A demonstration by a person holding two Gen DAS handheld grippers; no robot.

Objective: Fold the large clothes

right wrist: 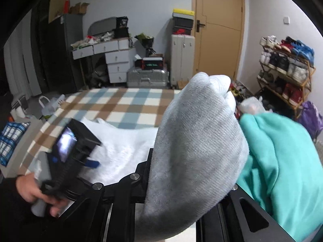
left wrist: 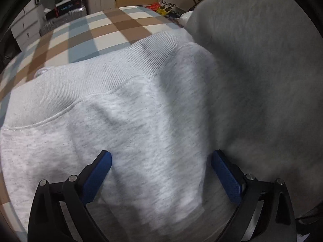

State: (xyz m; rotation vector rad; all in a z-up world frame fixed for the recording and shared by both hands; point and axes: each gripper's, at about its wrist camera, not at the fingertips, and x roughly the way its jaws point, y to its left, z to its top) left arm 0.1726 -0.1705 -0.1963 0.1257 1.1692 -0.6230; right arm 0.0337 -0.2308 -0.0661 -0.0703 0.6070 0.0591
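The sweatshirt [left wrist: 125, 125], pale grey, lies spread on the checked bed [left wrist: 84, 32], its ribbed hem across the middle of my left view. My left tongs [left wrist: 161, 161] stand spread just above the cloth, blue pads [left wrist: 226, 173] wide apart, nothing pinched between them. To the right a lifted fold of the same grey cloth [left wrist: 252, 70] fills the frame, blurred and in shadow; I cannot see where it ends.

In my right view that fold, a grey bunch [right wrist: 197, 141], rises from my right tongs [right wrist: 181, 197] and hides both fingertips. Only the black linkage shows below it. The jaws are nearly pressed together on the cloth, pinching it. A teal garment [right wrist: 282, 161] sits just right of the bunch, cut off at the edge. Lower left, a hand [right wrist: 38, 191] grips the blurred left tool over the bed.
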